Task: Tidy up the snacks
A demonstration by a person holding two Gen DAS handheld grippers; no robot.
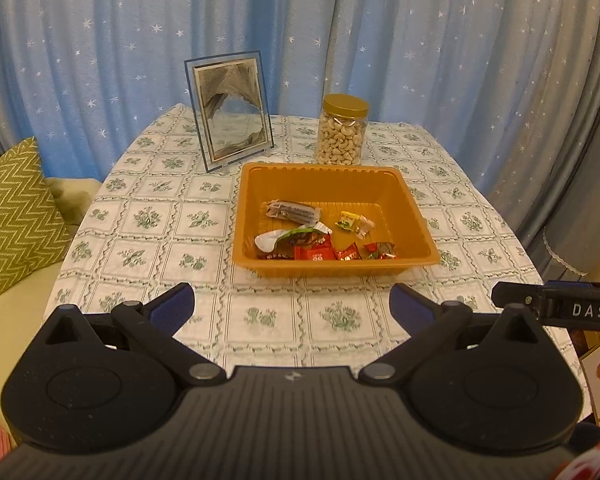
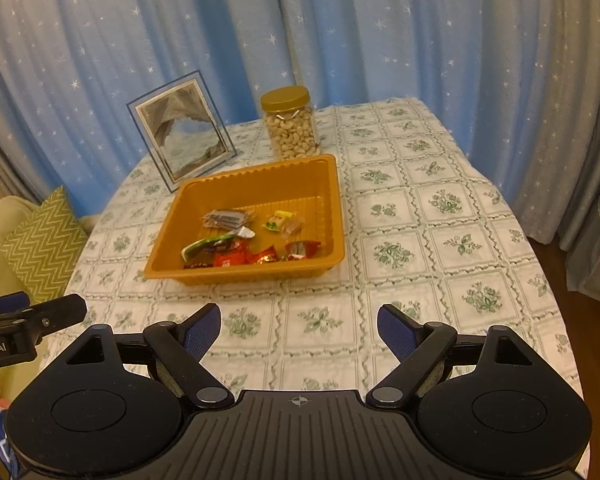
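Two grippers, one in each of our hands, hover low over the near edge of a table with a floral cloth (image 1: 204,216). The left gripper (image 1: 292,306) and the right gripper (image 2: 299,328) both have their blue-padded fingers spread wide and hold nothing. Ahead sits an orange tray (image 1: 260,184) with about half a dozen wrapped snacks (image 1: 314,242) lying loose along its near side. A jar of cashews (image 1: 342,130) with a gold lid stands just behind the tray, and a picture frame (image 1: 229,114) stands to its left. No snack lies outside the tray. We judge the next step is sorting or closing out. To do it well, we would come down from above, pinch one wrapper at a time, and steady the light tray.
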